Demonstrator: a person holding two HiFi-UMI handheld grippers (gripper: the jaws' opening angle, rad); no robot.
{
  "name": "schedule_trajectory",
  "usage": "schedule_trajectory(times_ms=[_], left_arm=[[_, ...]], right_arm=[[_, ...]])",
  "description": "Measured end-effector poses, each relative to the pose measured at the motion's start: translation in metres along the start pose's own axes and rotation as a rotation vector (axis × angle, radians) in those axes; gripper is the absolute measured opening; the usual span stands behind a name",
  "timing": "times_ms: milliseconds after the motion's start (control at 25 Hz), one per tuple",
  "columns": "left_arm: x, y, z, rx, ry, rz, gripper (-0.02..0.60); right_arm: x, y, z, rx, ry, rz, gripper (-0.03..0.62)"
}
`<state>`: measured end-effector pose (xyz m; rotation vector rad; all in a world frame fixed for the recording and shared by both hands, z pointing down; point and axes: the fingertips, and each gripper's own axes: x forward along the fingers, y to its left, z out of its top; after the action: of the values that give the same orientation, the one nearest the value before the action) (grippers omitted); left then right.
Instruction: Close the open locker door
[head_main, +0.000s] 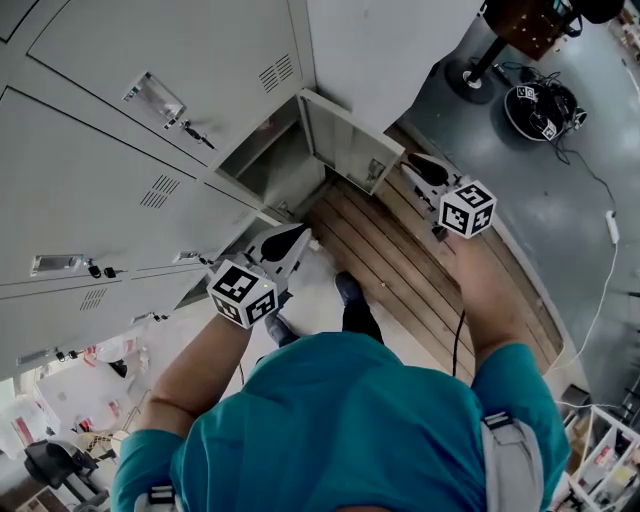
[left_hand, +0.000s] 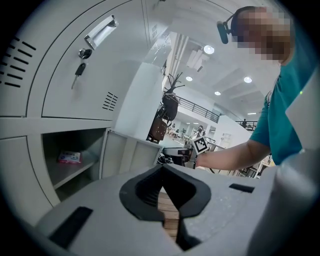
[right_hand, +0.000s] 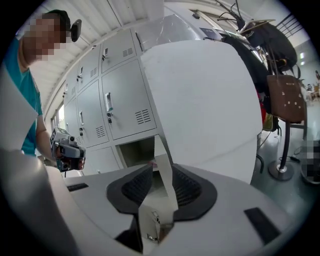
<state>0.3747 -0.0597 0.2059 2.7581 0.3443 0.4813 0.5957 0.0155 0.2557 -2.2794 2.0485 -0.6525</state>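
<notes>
**Door edge between your right jaws**

The door (head_main: 345, 150) stands ajar off the low locker (head_main: 262, 172), so your right gripper (head_main: 409, 159) sits at its free edge, placed to swing it shut. Its jaws stand wide with the edge between them, not pinched. Your left gripper (head_main: 302, 231) is closed and empty.

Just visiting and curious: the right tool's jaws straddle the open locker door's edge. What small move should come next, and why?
Probably shut the right gripper on the locker door edge. Its jaws stand apart with that edge between them, not pressing it, and the door hangs open beside its compartment; a grip would let it be swung closed.
</notes>
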Motion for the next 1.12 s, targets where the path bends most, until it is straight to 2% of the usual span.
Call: schedule_trajectory(times_ms=[160,440,680,1120], left_arm=[[0.006,0.000,-0.009,-0.014,0.012,0.001,0.003],[0.010,0.002,-0.018,-0.038,0.019,0.006,0.003],[0.009,0.007,-0.021,-0.048,0.021,0.017,0.003],[0.001,0.012,-0.021,-0.061,0.006,0.031,0.003]], right_arm=[[0.012,-0.008,-0.008,-0.112,0.056,0.037,0.103],[0.018,-0.015,-0.006,-0.161,0.065,0.085,0.099],[0.022,0.003,-0.009,-0.223,0.092,0.168,0.092],[0.024,0.039,-0.018,-0.285,0.118,0.228,0.092]])
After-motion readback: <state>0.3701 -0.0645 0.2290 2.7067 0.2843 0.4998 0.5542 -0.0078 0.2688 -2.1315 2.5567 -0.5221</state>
